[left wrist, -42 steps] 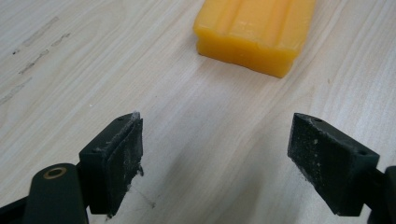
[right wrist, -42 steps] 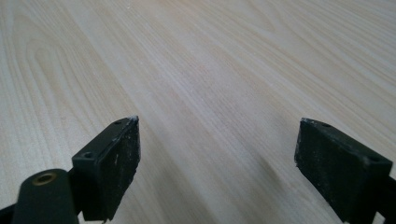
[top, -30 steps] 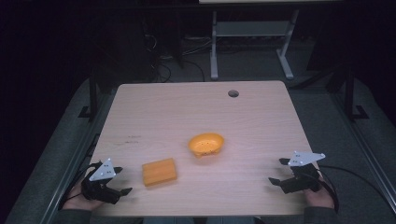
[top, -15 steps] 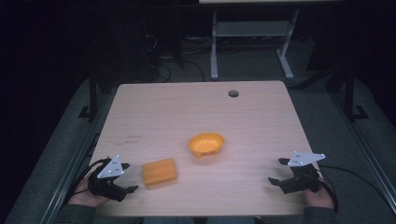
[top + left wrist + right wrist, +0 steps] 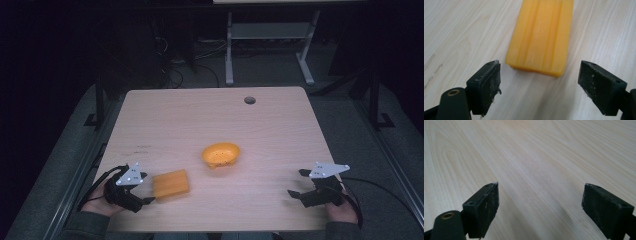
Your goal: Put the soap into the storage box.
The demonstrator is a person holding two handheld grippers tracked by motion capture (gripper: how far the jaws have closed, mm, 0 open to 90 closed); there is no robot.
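Note:
An orange ribbed block (image 5: 171,183) lies flat near the table's front left; in the left gripper view the block (image 5: 541,35) runs away from the jaws. My left gripper (image 5: 145,187) sits just left of it, open, its near end a little ahead of the jaw tips (image 5: 539,77), not touching. An orange bowl (image 5: 220,154) stands upright near the table's middle. My right gripper (image 5: 296,182) rests open at the front right over bare wood (image 5: 539,202), nothing between its jaws.
The light wooden table (image 5: 210,115) has a round cable hole (image 5: 249,100) at the back right. Behind it stands a white desk frame (image 5: 265,45) with cables on a dark floor. Cables trail from both grippers off the front corners.
My left gripper has moved right, toward the orange block, from the table's front left edge. The right gripper, the block and the bowl have stayed put.

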